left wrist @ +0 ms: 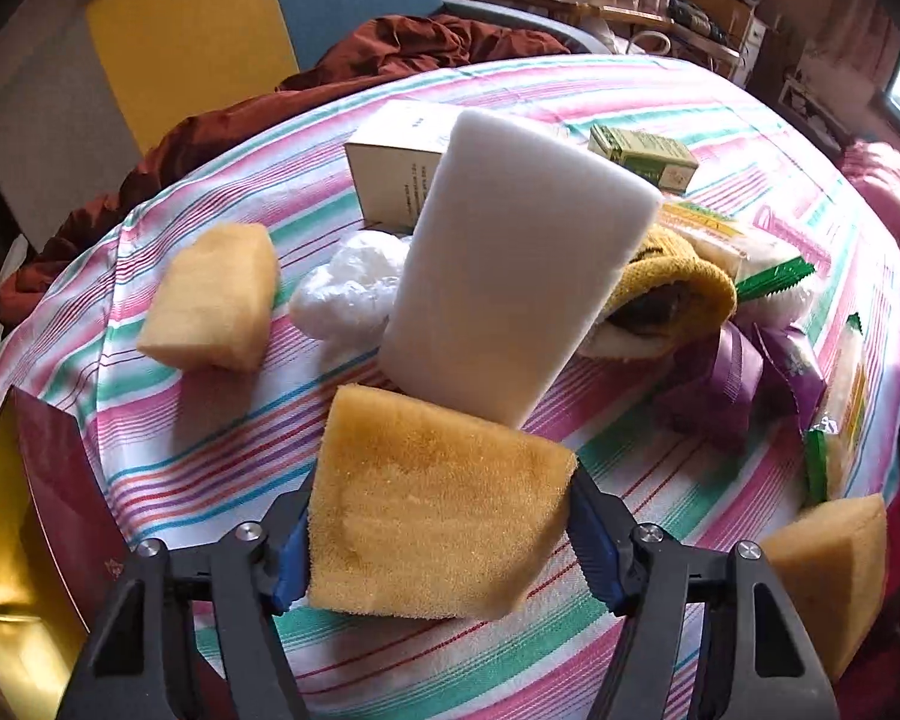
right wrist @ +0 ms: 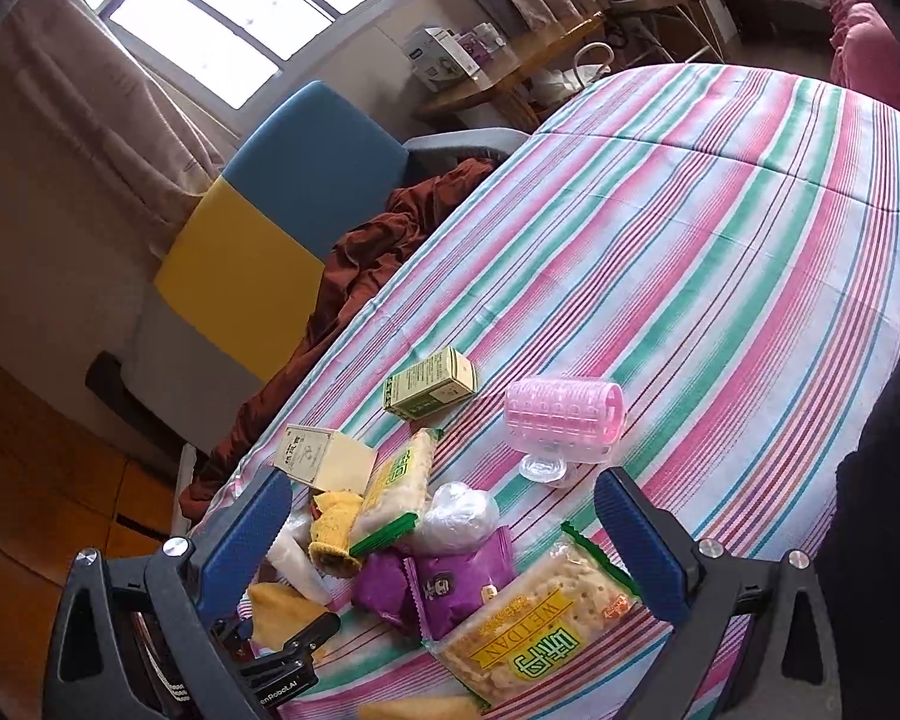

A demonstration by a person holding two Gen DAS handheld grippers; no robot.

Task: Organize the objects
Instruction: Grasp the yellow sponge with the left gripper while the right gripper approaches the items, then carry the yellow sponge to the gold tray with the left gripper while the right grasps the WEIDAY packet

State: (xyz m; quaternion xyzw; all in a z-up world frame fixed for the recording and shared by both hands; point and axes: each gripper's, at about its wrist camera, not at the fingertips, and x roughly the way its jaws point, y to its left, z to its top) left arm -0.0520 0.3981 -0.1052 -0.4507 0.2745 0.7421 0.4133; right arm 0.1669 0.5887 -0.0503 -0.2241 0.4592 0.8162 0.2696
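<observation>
My left gripper [left wrist: 441, 540] is shut on a yellow sponge [left wrist: 438, 510]; its blue pads press into both sides. A white foam block [left wrist: 510, 276] leans up just behind that sponge. Two more yellow sponges lie apart, one at the left [left wrist: 210, 300] and one at the lower right [left wrist: 828, 570]. My right gripper [right wrist: 444, 540] is open above a heap of snacks, with nothing gripped. Under it lie purple packets [right wrist: 444, 582] and a cracker packet [right wrist: 540, 636]. The left gripper's black body [right wrist: 282, 654] shows at the bottom left of the right wrist view.
A striped cloth [right wrist: 720, 240] covers the table. On it are a cream box [left wrist: 390, 174], a green box [left wrist: 642, 156], a crumpled plastic bag [left wrist: 348, 288], a yellow cloth [left wrist: 672, 288] and a pink hair roller [right wrist: 564, 414]. A red box [left wrist: 66, 498] stands at the left edge.
</observation>
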